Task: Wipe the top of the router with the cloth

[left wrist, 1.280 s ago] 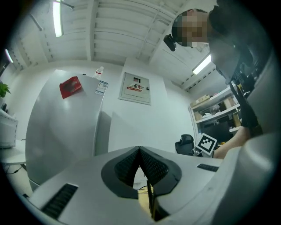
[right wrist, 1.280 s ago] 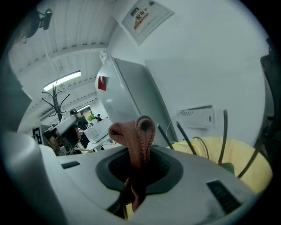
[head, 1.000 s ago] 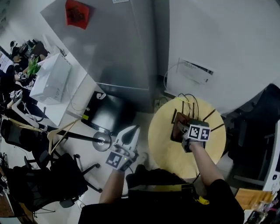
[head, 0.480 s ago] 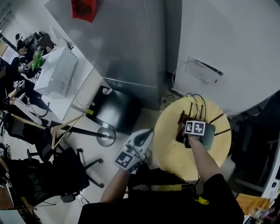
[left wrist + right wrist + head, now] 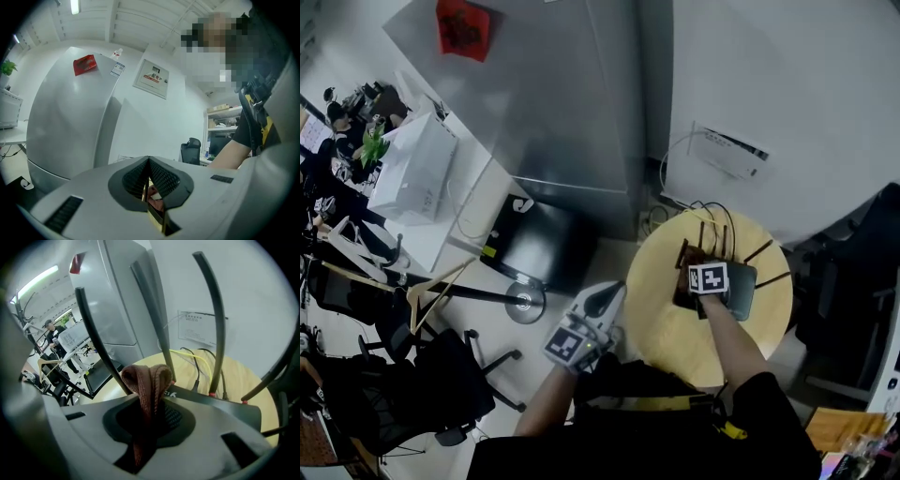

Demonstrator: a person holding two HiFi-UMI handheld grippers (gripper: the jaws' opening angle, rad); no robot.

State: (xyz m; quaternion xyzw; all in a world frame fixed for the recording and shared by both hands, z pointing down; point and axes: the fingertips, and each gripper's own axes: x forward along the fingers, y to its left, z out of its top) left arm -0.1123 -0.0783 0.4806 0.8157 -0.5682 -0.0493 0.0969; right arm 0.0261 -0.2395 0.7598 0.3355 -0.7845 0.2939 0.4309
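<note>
Head view is showing us mid-wipe: the right gripper (image 5: 701,284) is sitting over the left part of the router (image 5: 742,292). The router is lying on the round yellow counter (image 5: 675,342). Right gripper view is showing its fingers (image 5: 176,417) pinching the folded brown cloth (image 5: 146,380), with the fold poking out toward the antennas (image 5: 213,324). We're not managing to tell whether the cloth is actually touching the top.

We're guessing the wiping pass is under way, with the dark top to the right left to cover. The next move is probably calling for dragging the cloth flat across it, pressing lightly and dodging the antennas and cables (image 5: 197,357).

The right forearm is reaching forward over the counter, wrist roughly straight. The left gripper (image 5: 598,305) is hanging off the counter's left edge, fingers (image 5: 164,178) pressed together on nothing.
</note>
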